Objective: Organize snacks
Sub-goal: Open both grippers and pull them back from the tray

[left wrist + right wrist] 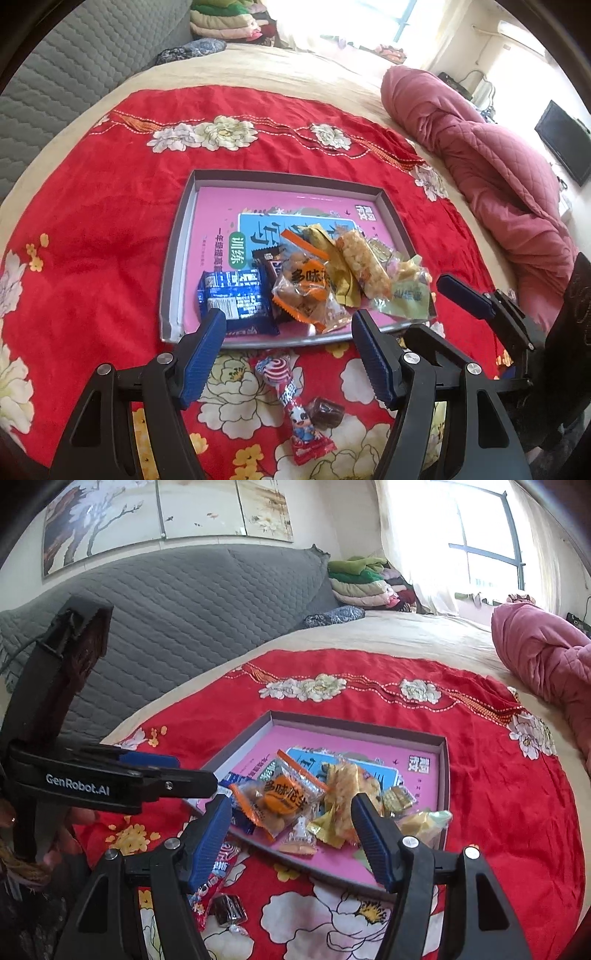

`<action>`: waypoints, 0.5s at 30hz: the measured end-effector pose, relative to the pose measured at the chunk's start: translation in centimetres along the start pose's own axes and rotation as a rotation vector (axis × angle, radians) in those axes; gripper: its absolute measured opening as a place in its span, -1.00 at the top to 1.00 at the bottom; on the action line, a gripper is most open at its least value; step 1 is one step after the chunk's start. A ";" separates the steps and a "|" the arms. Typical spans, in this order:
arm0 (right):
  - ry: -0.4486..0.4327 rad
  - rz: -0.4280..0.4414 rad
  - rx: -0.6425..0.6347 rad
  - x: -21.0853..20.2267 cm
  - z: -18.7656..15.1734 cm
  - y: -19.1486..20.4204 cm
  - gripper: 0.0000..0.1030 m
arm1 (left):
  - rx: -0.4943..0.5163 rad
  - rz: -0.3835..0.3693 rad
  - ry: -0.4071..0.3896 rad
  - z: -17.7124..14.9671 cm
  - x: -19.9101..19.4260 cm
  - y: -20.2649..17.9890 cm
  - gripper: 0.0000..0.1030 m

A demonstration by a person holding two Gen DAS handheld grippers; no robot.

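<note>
- Left wrist view: our left gripper hangs with its blue-padded jaws apart and nothing between them, tilted down over the near rim of the shallow grey cardboard tray with the pink printed floor. We judge it is released because it carries nothing at this point.
- Just beyond its fingertips, inside the tray, the snacks lie heaped toward the near edge: the dark blue foil biscuit packet ahead of the left jaw, the clear bag with orange trim holding brown nuts ahead of the gap, and the long clear-wrapped golden cereal bar leaning over a yellow-green wrapper, ahead of the right jaw.
- Below the jaws, on our side of the tray, the swirl-headed lollipop in a red wrapper and the small dark brown wrapped candy lie on the red floral blanket. We take these two as the pieces not yet gathered, so the tray looks mostly filled.
- Right wrist view: our right gripper is likewise spread and empty, aimed at the tray's near corner, with the heap just ahead of its tips and the lollipop and the brown candy under its left jaw.
- The left gripper's body crosses to the left of the right jaws, well clear of them, so the two do not collide.
</note>
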State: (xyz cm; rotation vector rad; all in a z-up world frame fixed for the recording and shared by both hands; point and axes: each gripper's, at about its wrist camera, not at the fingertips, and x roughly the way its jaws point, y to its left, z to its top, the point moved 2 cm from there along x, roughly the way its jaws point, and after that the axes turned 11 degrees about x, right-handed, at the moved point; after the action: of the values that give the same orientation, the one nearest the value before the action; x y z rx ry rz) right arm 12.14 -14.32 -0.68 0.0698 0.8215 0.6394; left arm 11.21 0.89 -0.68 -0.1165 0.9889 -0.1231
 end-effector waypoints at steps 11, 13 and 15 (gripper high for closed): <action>0.009 -0.019 0.000 -0.6 -1.2 0.2 -0.30 | 0.004 -0.009 0.008 -0.8 -0.5 0.0 -0.41; 0.012 -0.021 0.002 -0.8 -1.4 0.3 -0.30 | 0.009 -0.009 0.015 -1.0 -0.5 -0.1 -0.41; 0.018 -0.021 0.003 -1.0 -1.6 0.3 -0.30 | 0.009 -0.016 0.024 -1.3 -0.5 -0.1 -0.41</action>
State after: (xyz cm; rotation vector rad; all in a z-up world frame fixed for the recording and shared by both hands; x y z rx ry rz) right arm 10.33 -14.93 -1.06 0.0583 0.8393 0.6198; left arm 9.88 0.82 -0.99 -0.1151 1.0118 -0.1434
